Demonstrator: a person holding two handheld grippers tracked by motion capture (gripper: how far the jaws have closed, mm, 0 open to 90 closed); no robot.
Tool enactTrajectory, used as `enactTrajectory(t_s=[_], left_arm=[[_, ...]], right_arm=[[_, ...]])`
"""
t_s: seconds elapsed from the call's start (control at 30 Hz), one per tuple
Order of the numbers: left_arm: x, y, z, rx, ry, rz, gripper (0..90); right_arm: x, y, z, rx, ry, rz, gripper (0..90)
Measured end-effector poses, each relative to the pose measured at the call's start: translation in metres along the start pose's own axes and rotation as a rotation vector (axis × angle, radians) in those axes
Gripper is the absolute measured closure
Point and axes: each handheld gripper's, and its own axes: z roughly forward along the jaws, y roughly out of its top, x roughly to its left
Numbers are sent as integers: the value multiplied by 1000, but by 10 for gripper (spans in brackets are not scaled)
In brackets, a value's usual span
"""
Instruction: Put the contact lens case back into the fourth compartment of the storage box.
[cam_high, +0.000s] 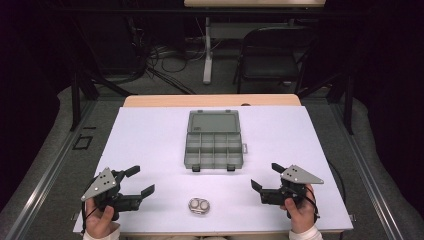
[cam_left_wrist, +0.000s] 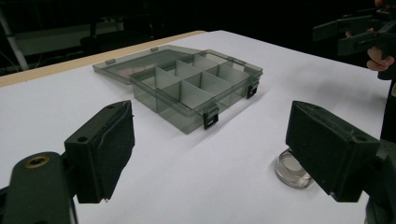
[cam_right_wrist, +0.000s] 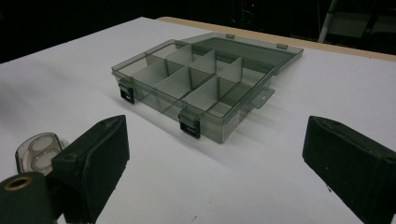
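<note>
While both my grippers hover spread and empty, the small clear twin-well case lies at the surface's near edge between them, long axis crosswise, marginally nearer my left gripper than my right gripper.

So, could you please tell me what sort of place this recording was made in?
Probably a lab or workshop set up for recording: a white-covered table, loose cables on the floor, a folding chair and dark surroundings.
</note>
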Motion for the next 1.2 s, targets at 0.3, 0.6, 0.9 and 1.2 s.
enactTrajectory(t_s=[0.3, 0.6, 0.9, 1.2], left_arm=[[-1, 0, 1, 4, 1, 2, 161], [-1, 0, 1, 9, -2, 1, 162], [-1, 0, 2, 10, -1, 3, 161], [-2, 0, 2, 13, 0, 3, 162]], right_arm=[[-5, 4, -2, -6, 2, 39, 64], [-5, 10, -3, 39, 12, 48, 7], [-5, 21, -2, 95, 31, 36, 9], [1, 32, 0, 168, 37, -35, 20]])
